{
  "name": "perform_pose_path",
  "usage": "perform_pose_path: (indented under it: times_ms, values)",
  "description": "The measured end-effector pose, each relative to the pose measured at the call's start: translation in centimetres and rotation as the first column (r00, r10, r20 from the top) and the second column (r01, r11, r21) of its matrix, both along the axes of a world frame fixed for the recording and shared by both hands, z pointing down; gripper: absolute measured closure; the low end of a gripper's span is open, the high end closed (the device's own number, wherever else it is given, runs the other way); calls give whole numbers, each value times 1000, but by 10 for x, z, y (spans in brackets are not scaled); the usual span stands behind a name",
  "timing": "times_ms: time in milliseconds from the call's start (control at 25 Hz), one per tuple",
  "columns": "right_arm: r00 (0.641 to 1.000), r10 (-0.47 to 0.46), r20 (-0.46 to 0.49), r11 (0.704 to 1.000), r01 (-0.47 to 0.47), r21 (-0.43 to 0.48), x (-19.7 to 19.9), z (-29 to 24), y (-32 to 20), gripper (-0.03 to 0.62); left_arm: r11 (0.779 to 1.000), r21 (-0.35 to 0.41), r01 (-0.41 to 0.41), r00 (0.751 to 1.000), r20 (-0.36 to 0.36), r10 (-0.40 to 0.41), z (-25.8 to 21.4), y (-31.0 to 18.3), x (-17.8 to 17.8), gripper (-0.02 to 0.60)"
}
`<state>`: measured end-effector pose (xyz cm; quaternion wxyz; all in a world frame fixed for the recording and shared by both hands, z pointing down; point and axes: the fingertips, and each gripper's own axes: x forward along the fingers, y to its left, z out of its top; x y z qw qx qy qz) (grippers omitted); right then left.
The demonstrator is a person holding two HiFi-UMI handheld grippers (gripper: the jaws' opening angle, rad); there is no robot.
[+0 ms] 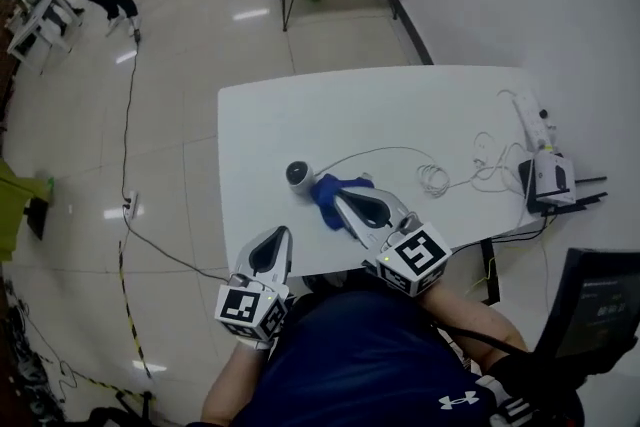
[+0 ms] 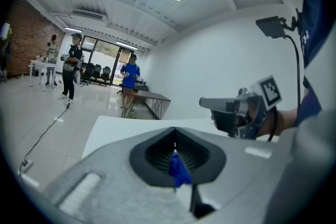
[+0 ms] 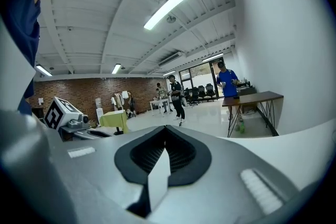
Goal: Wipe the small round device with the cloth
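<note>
My left tongs (image 1: 281, 233) and right tongs (image 1: 342, 203) are both shut, with nothing in them. The blue cloth (image 1: 328, 186) lies on the table (image 1: 400, 115) at my right tongs' tip, just beside the small round device (image 1: 299, 175). Wiping may be coming or finished; I can't tell.

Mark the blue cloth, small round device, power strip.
blue cloth (image 1: 328, 194): head view, its bunched left part.
small round device (image 1: 299, 175): head view, its rounded top.
power strip (image 1: 531, 112): head view, middle of its body.
</note>
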<state>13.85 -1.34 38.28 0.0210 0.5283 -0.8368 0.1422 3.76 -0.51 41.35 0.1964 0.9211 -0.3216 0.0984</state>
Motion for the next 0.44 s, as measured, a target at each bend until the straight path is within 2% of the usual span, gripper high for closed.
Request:
perform_pose_path:
  times_ms: [200, 440]
  values:
    - [998, 29, -51, 1000, -29, 6, 5, -4, -8, 582, 999, 41, 3, 999, -37, -1, 14, -6, -6, 580]
    - [999, 20, -46, 1000, -19, 8, -9, -2, -10, 582, 1000, -14, 8, 999, -39, -8, 14, 0, -15, 580]
